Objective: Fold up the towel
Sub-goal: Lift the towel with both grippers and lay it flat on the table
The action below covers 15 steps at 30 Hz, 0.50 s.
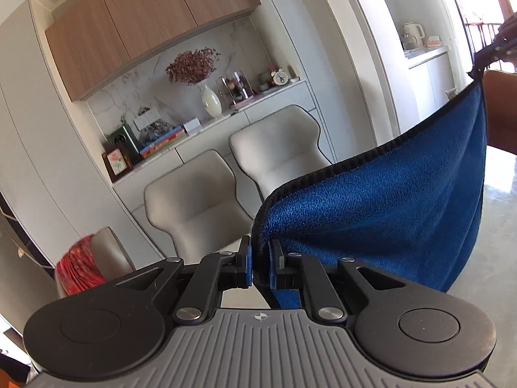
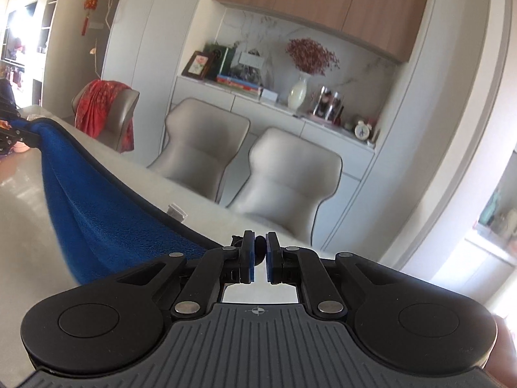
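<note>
Now the blue towel [image 1: 371, 210] is being held stretched in the air between both grippers, above the pale table [image 2: 19, 200]. One corner is being pinched between the closed pads of the left gripper [image 1: 259, 266], and its black-trimmed edge is being drawn across to the right gripper [image 2: 260, 260], whose jaws are being kept clamped on the far corner. Behind the sagging cloth, two beige chairs [image 1: 206, 207] and a white vase [image 2: 298, 92] are being framed.

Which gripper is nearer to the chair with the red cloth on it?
Left. The chair with the red cloth stands close on the left gripper's left; from the right gripper it lies far off, beyond the table.
</note>
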Each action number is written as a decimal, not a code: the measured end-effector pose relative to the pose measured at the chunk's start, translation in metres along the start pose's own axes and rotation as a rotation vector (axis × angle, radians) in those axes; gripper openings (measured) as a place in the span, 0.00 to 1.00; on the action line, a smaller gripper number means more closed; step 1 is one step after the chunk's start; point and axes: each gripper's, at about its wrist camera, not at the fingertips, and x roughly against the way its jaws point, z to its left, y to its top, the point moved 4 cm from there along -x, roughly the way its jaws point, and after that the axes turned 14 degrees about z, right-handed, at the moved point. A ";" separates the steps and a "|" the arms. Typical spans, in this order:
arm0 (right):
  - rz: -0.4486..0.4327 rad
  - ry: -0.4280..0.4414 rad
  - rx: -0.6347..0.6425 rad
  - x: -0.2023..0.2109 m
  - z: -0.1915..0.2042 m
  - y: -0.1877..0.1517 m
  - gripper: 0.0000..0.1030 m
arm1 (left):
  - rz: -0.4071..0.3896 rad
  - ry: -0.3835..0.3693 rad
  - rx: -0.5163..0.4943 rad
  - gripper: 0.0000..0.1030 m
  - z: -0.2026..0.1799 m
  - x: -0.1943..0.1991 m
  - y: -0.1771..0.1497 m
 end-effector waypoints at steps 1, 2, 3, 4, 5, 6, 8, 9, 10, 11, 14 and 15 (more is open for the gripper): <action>-0.012 -0.012 0.010 -0.006 -0.003 0.012 0.07 | -0.010 0.010 0.014 0.09 0.008 -0.004 0.008; -0.021 -0.019 0.017 -0.010 -0.007 0.023 0.07 | -0.022 0.024 0.021 0.09 0.014 -0.005 0.015; -0.034 -0.024 0.023 -0.012 -0.010 0.033 0.07 | -0.035 0.038 0.023 0.09 0.019 -0.005 0.020; -0.049 -0.029 0.027 -0.013 -0.013 0.042 0.07 | -0.048 0.051 0.024 0.09 0.024 -0.004 0.025; -0.060 -0.033 0.031 -0.013 -0.015 0.048 0.07 | -0.058 0.056 0.022 0.09 0.028 -0.002 0.029; -0.077 -0.038 0.037 -0.009 -0.017 0.053 0.07 | -0.064 0.058 0.018 0.09 0.031 0.000 0.030; -0.101 -0.042 0.053 -0.005 -0.018 0.056 0.07 | -0.080 0.061 -0.008 0.09 0.033 0.008 0.027; -0.106 -0.039 0.057 -0.002 -0.018 0.054 0.07 | -0.087 0.057 -0.022 0.09 0.031 0.011 0.022; -0.106 -0.034 0.058 -0.001 -0.017 0.051 0.07 | -0.082 0.048 -0.036 0.09 0.026 0.013 0.013; -0.099 -0.022 0.061 0.002 -0.013 0.041 0.07 | -0.074 0.038 -0.050 0.09 0.022 0.015 0.004; -0.054 0.024 0.100 0.002 0.003 0.008 0.07 | -0.018 -0.010 -0.103 0.09 0.001 0.017 -0.033; -0.035 0.039 0.116 0.002 0.010 -0.003 0.07 | -0.003 -0.026 -0.115 0.09 -0.004 0.018 -0.044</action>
